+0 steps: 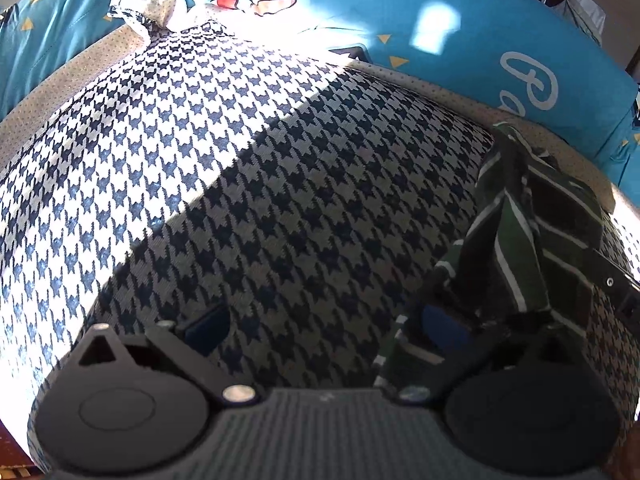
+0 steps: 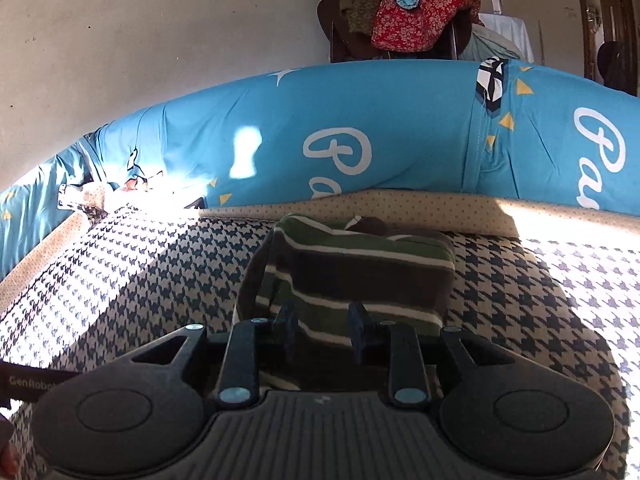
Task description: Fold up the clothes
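A folded green, dark-brown and white striped knit garment (image 2: pixel 352 276) is lying on a navy-and-white houndstooth cloth (image 1: pixel 248 184) that is covering the bed, near a long turquoise printed bolster pillow (image 2: pixel 400 136) running along the far edge. In the right wrist view the right gripper (image 2: pixel 325 334) is sitting just in front of the garment with its jaws standing a little apart, one blue fingertip (image 2: pixel 289 330) on either side of the near striped edge, the pads not pressing on it. In the left wrist view the left gripper (image 1: pixel 326 326) is pointing steeply down at the cloth with its jaws spread wide; its right fingertip (image 1: pixel 444 326) is lying against or under a rumpled edge of the striped garment (image 1: pixel 516 232), while the other is over bare houndstooth. Sunlight is falling across the far side of the cloth. Behind the bolster, a chair heaped with red floral and other clothes (image 2: pixel 412 16) is standing against the wall
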